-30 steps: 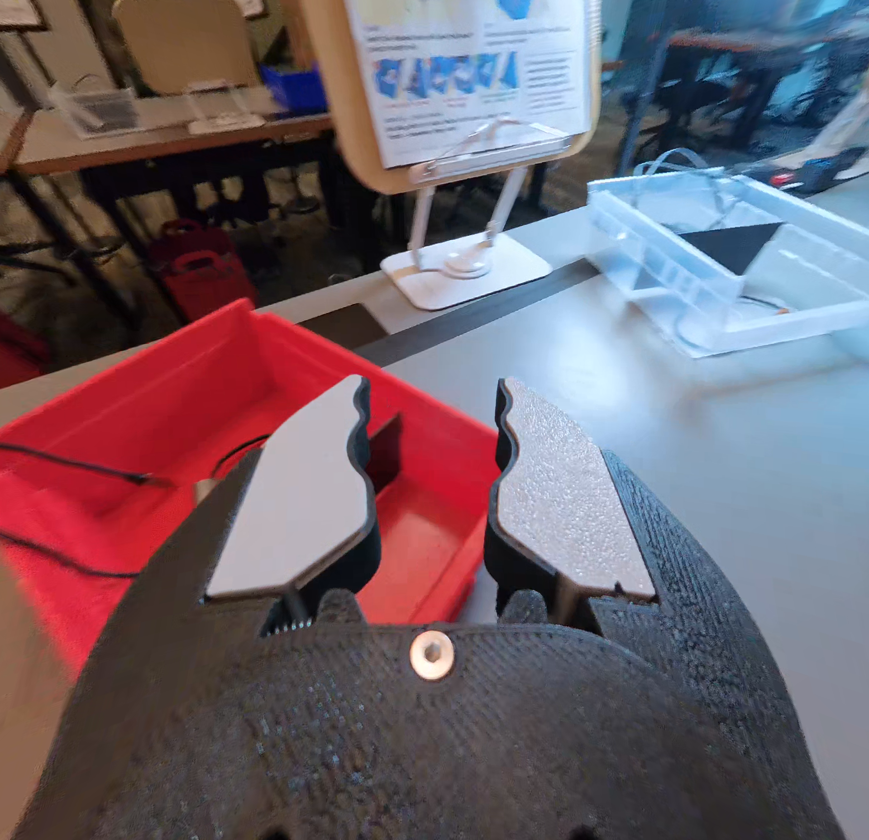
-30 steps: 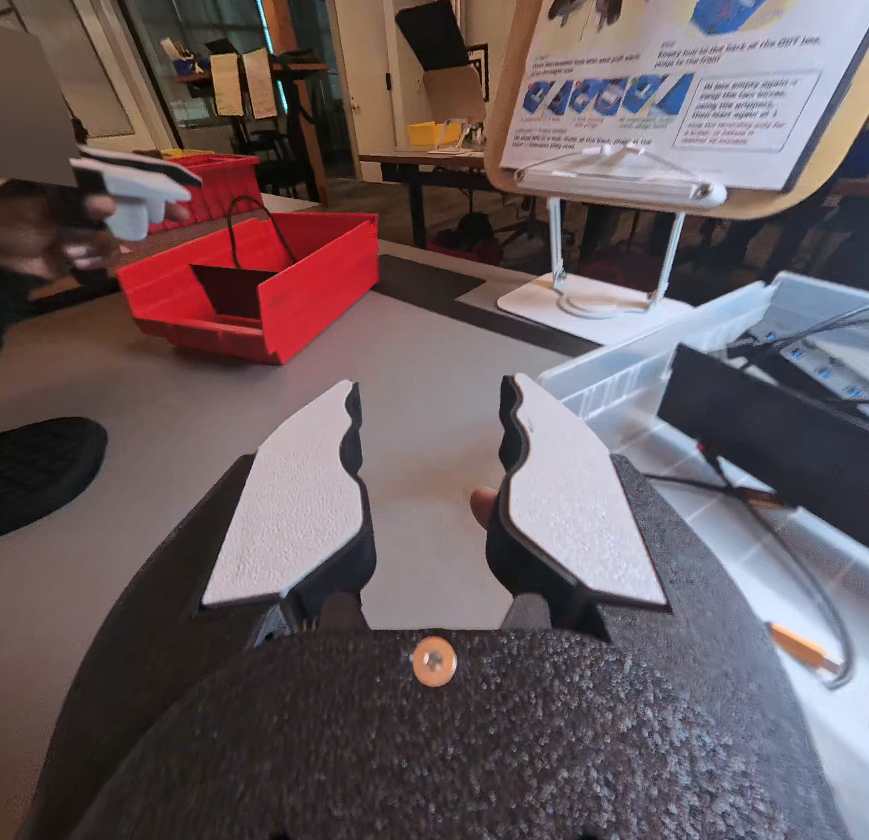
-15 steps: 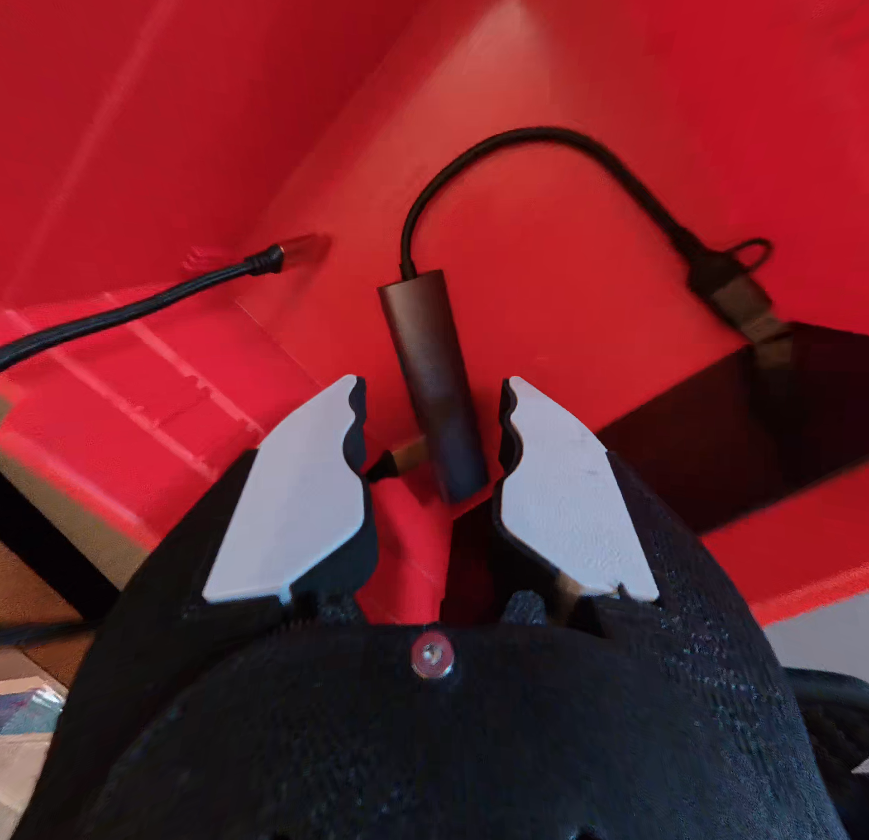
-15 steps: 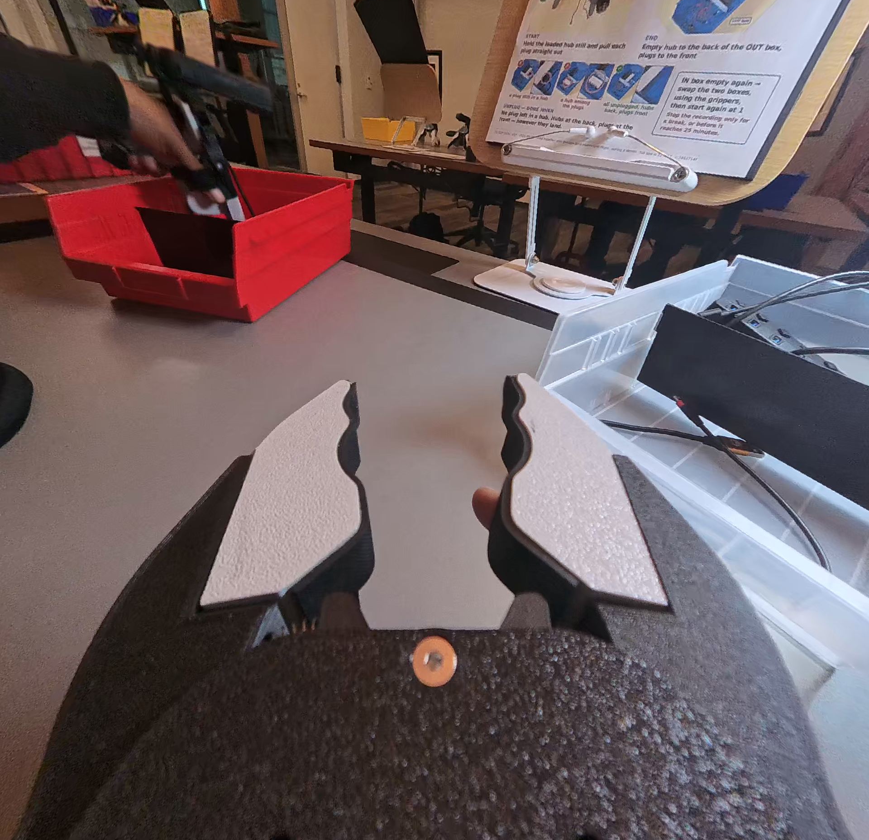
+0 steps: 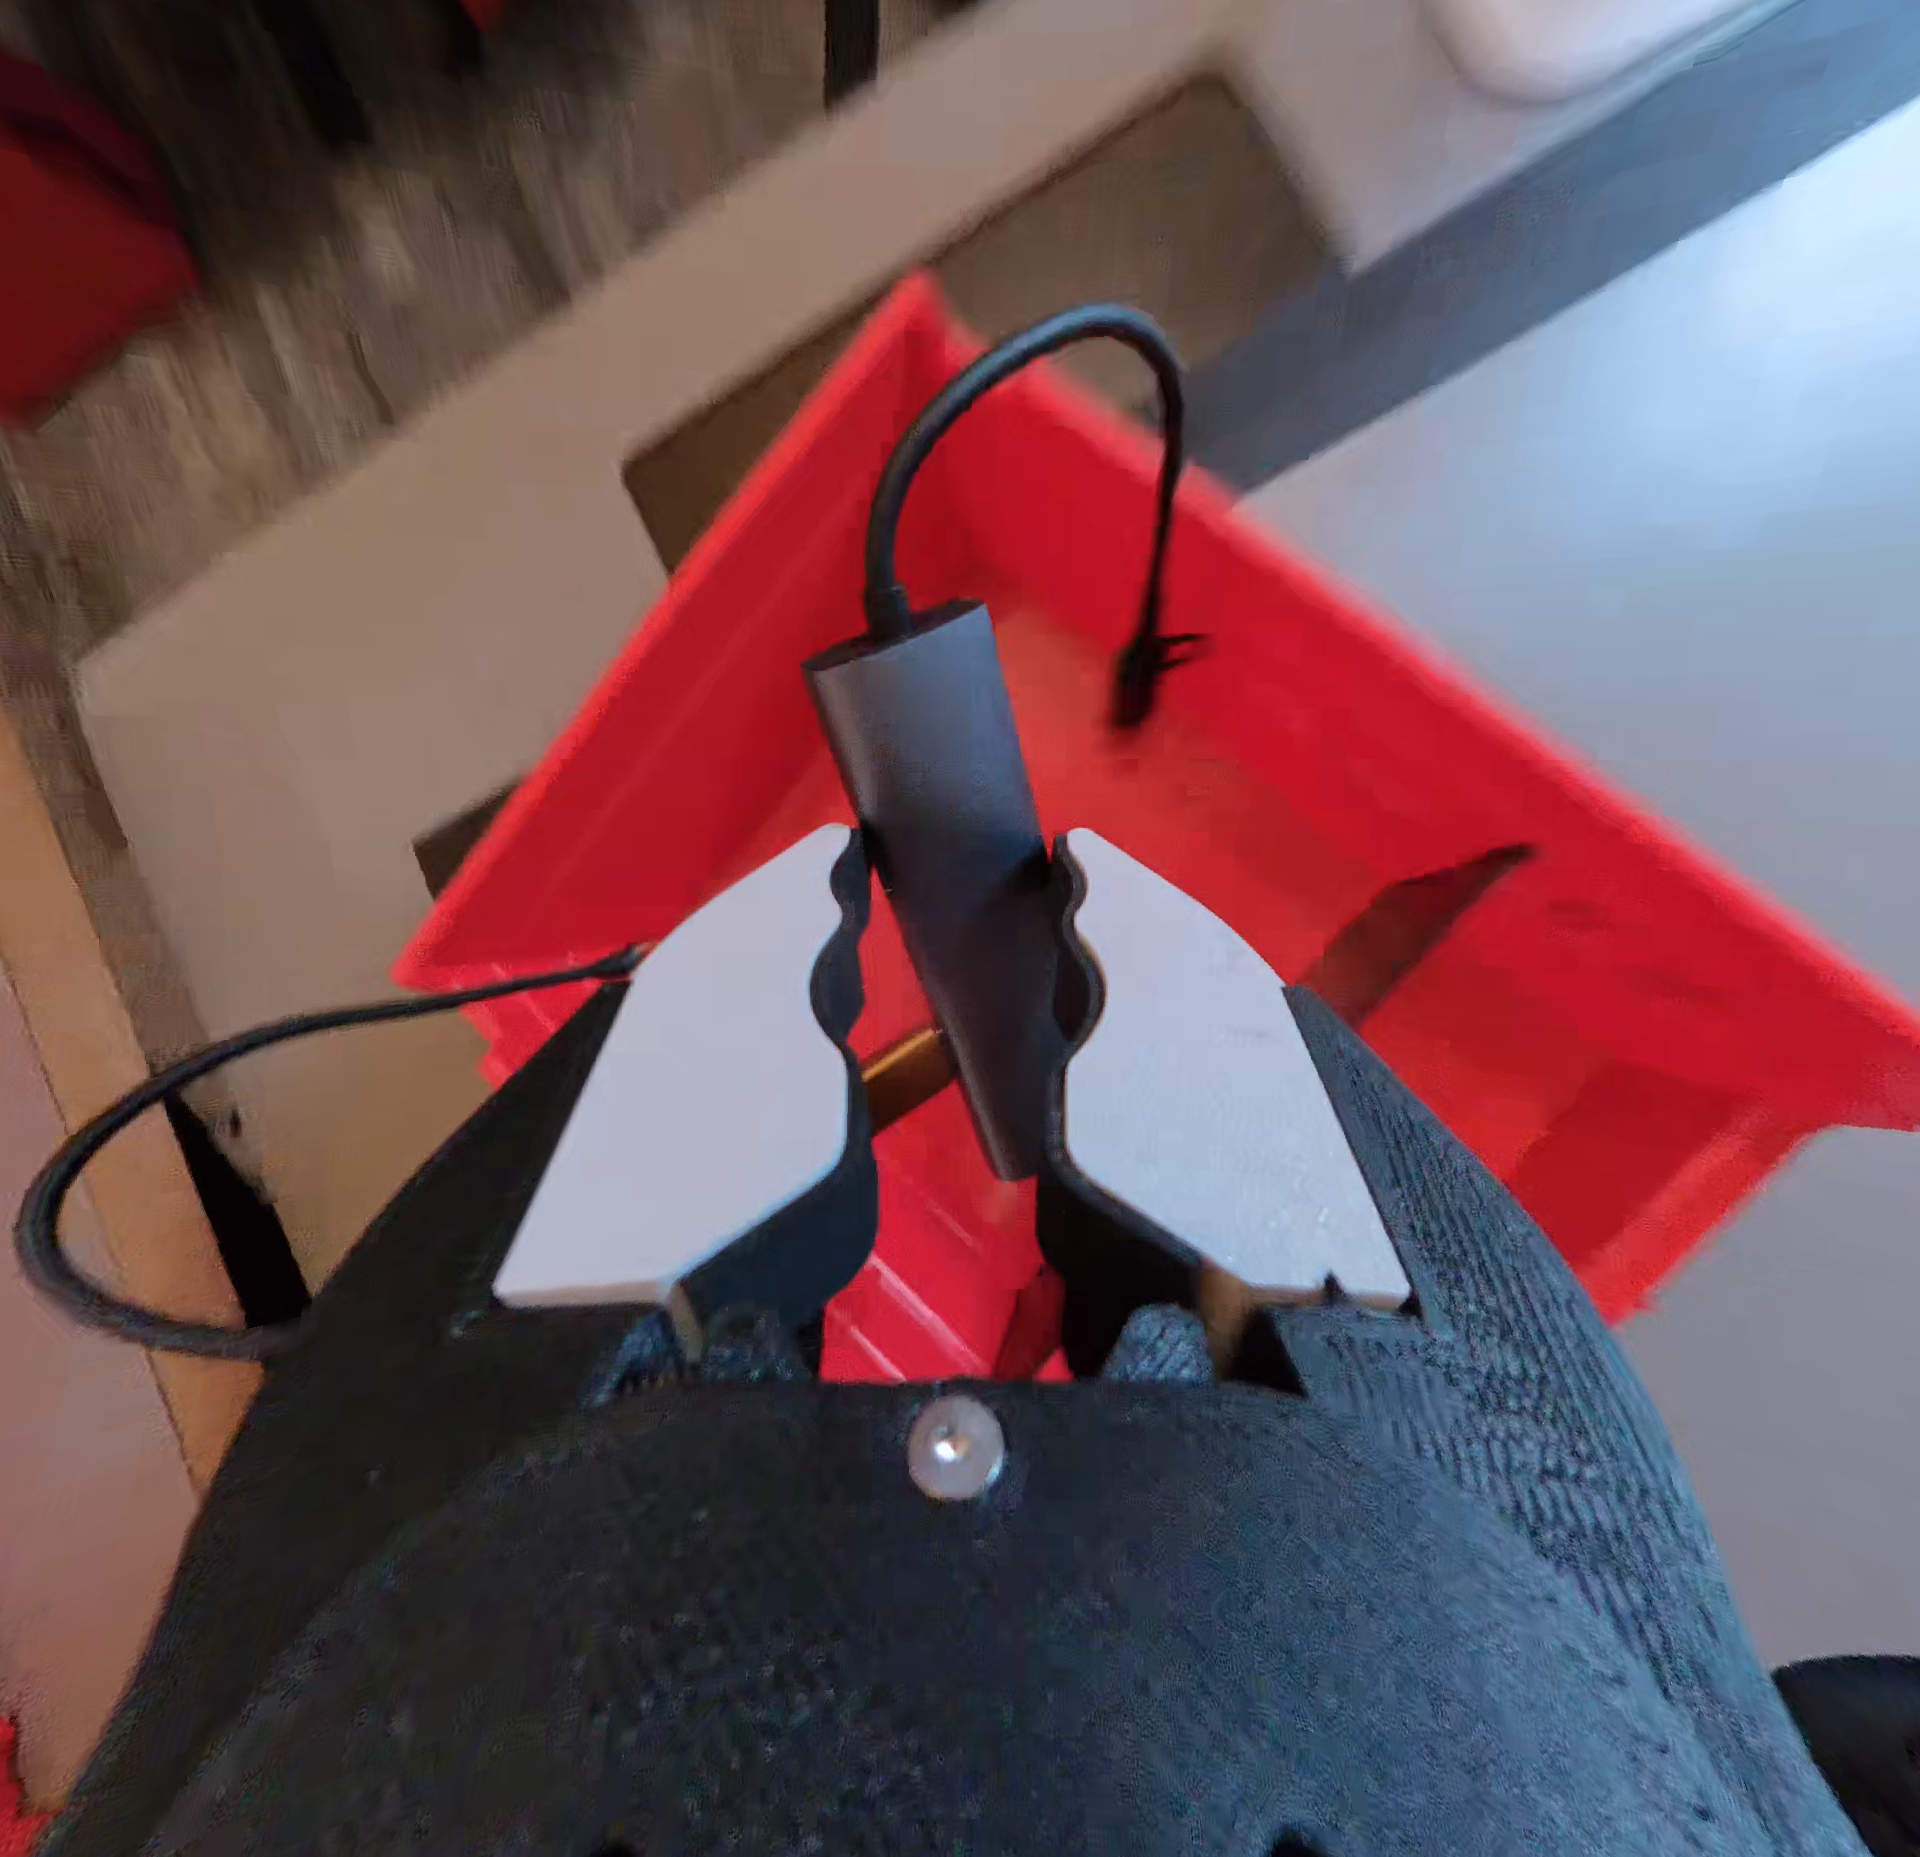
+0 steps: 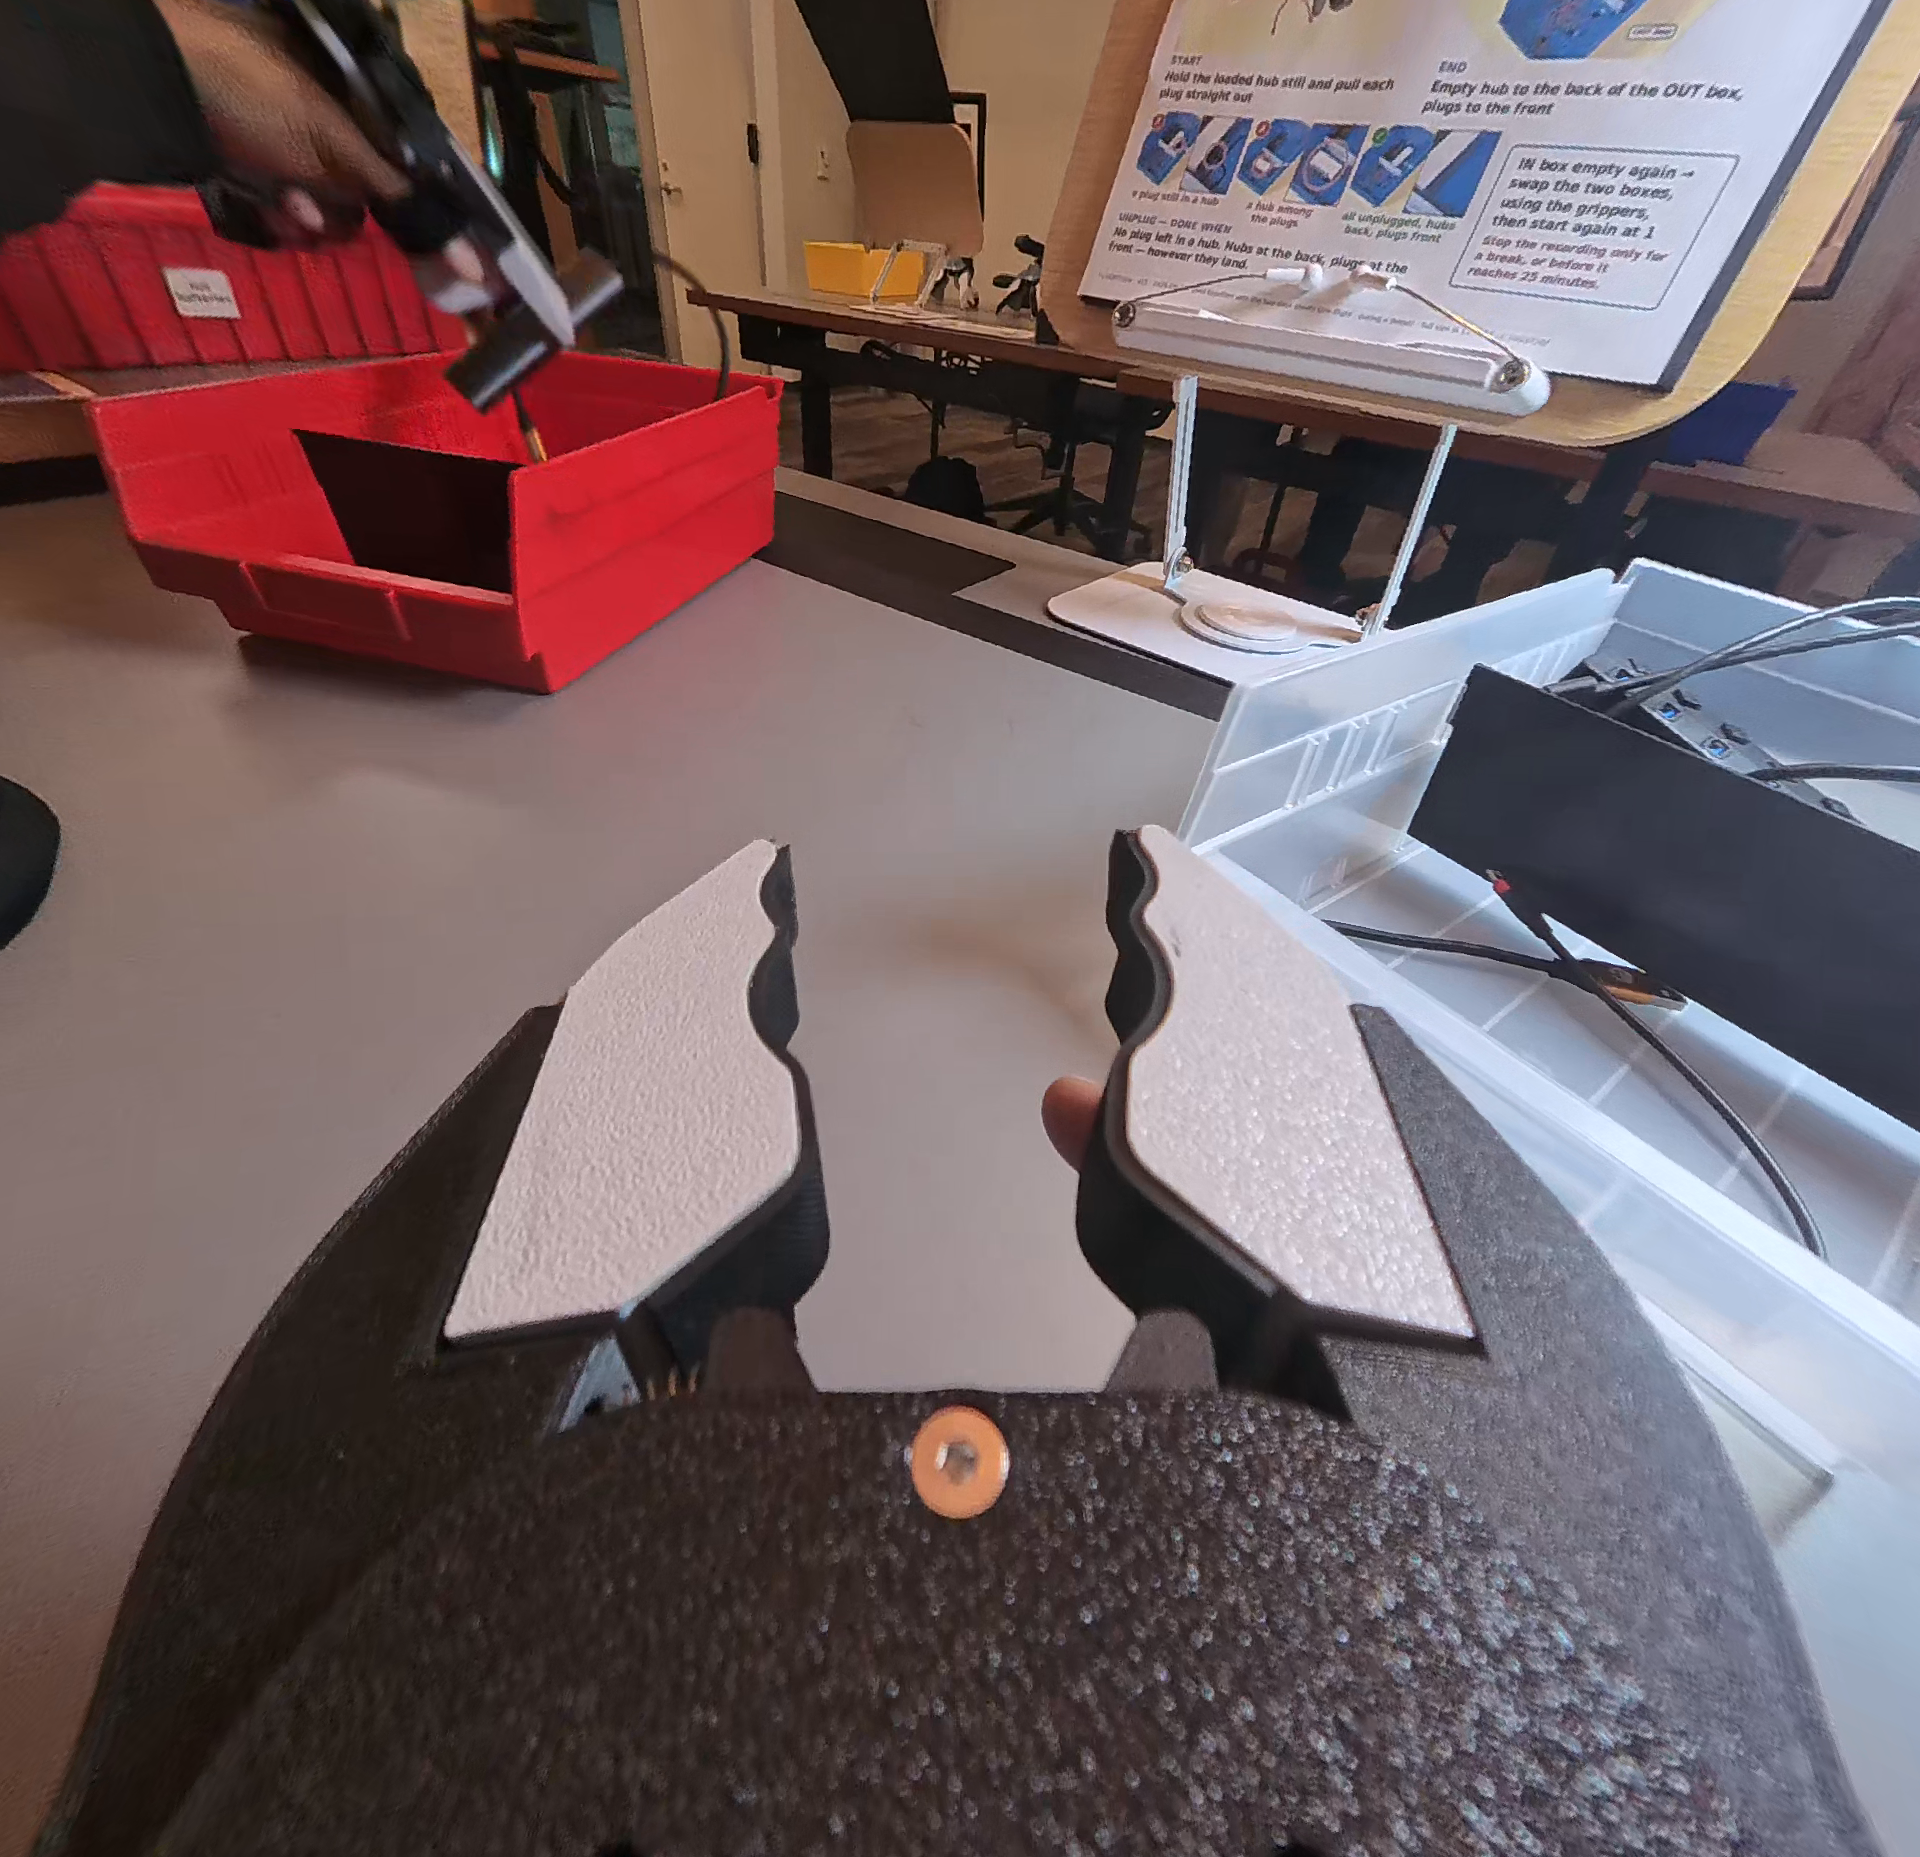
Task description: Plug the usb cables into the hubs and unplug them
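Motion blur smears the floor past the table [image 5: 1662,477] and the dangling plug [image 5: 1143,669] of the hub's cable, the left fingers [image 5: 717,1111] hide the gold plug's [image 5: 902,1069] cable end, and the clear bin [image 6: 1558,1080] runs off the right-wrist view's edge.

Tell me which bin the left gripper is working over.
The red bin, far left on the table; the left gripper holds a dark hub above it, unlike the clear bin.

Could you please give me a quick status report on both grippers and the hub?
Left gripper shut on slim dark grey hub, above red plastic bin. Right gripper open, empty. One plug in hub.
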The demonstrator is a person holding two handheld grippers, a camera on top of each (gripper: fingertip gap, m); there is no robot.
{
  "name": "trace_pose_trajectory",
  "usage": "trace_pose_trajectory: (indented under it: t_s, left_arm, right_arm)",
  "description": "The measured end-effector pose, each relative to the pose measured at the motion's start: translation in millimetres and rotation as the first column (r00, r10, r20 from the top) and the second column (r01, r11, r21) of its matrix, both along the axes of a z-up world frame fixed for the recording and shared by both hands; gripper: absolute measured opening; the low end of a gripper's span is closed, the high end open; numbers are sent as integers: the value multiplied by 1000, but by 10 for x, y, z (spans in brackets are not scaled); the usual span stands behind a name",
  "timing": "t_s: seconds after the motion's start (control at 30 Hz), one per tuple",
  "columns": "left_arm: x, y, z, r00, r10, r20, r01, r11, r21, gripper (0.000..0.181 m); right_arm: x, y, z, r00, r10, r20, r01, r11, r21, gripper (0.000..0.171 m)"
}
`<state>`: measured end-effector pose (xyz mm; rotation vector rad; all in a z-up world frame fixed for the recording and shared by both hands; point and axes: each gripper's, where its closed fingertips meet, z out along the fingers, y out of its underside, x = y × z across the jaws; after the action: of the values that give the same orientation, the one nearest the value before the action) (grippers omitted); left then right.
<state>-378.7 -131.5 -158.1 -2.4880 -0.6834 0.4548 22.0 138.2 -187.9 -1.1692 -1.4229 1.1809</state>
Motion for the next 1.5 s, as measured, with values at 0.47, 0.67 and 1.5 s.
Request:
trace_pose_trajectory:
  t_s: [0.47,0.67,1.5]
  left_arm:
    - [3095,1132,1070,653,-727,-214,563,277,779,32]
    - [3947,1207,401,350,-934,-72,505,123,854,31]
    - [3588,1242,193,506,-855,114,254,274,928,44]
  right_arm:
    - [-388,-888,504,942,332,-49,-321,934,159,58]
    - [-468,-1118,302,904,417,95,-391,717,577,71]
    - [-505,-706,171,986,128,104,-162,632,758,4]
